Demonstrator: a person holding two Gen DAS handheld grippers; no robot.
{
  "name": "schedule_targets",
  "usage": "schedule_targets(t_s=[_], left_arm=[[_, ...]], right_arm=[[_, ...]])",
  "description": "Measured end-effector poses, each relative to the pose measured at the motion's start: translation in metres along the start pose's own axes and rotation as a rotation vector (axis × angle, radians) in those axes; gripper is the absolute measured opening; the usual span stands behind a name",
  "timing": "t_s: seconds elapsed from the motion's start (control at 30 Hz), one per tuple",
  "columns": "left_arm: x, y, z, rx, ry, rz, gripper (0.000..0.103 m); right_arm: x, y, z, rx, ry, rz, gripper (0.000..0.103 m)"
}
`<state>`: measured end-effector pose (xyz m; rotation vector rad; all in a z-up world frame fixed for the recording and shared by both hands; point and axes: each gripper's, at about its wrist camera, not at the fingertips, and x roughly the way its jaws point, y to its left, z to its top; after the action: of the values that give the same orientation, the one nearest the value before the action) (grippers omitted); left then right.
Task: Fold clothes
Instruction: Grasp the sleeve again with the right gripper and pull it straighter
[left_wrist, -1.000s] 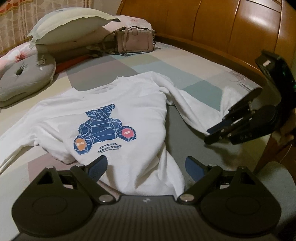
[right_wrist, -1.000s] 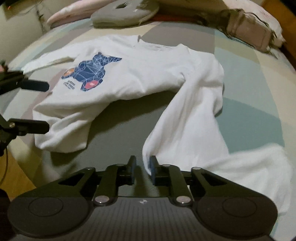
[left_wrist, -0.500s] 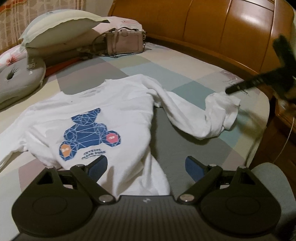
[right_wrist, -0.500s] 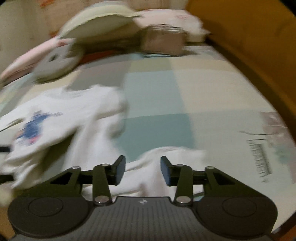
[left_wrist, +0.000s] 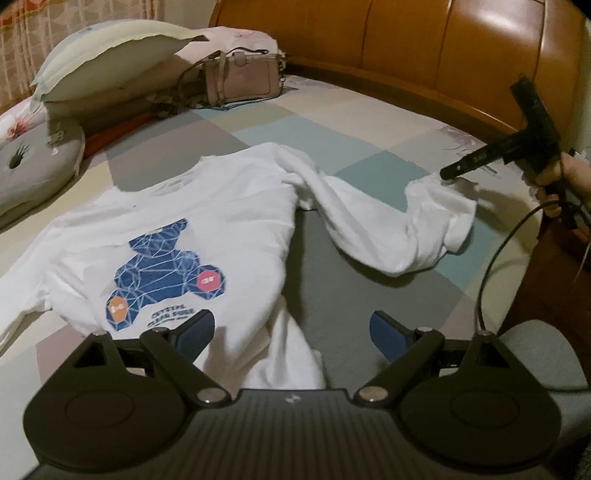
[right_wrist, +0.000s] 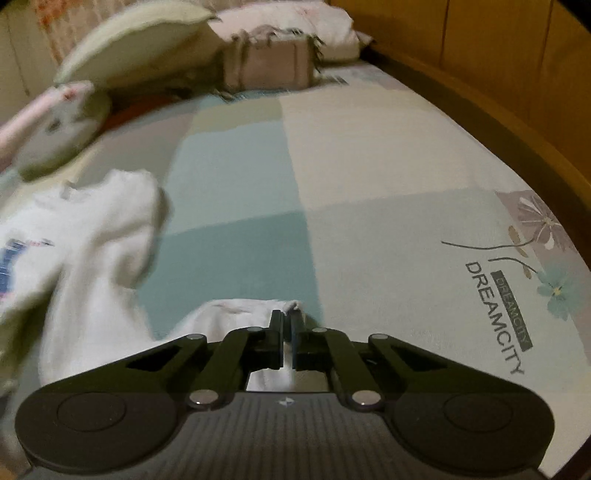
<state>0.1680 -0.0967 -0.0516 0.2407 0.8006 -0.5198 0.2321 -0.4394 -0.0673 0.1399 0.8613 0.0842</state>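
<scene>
Pinching the sleeve (right_wrist: 236, 314), right claw (right_wrist: 287, 317) nears "DREAMCITY" print (right_wrist: 496, 317); left claw (left_wrist: 291, 326) gapes.

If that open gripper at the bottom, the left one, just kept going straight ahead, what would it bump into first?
Most likely the white shirt: its lower body lies right between and ahead of the left gripper, though depth is hard to judge.

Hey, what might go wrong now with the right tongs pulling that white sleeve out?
The right tongs pinch only the sleeve cuff edge, so it may slip free. The left tongs are open and hold nothing, so the shirt body could drag sideways across the bed.
</scene>
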Motion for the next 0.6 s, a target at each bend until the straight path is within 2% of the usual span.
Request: schedule_targets(t_s=[0.1,0.33,0.43,0.6], left_arm=[[-0.004,-0.002,-0.001,0.003,-0.006,-0.003,0.091],[-0.014,-0.008,-0.004,0.009,-0.020,-0.009,0.091],[-0.018,-0.010,-0.005,0.011,-0.026,-0.012,0.091],[-0.024,-0.014,-0.008,0.015,-0.036,-0.016,0.091]], right_arm=[[-0.032,0.016,-0.009,-0.018,-0.014,0.103,0.005],[-0.067,0.076,-0.053,-0.164,0.107,0.238,0.004],[-0.070,0.098,-0.065,-0.262,0.122,0.191,0.005],[-0.060,0.069,-0.043,-0.166,0.063,0.097,0.020]])
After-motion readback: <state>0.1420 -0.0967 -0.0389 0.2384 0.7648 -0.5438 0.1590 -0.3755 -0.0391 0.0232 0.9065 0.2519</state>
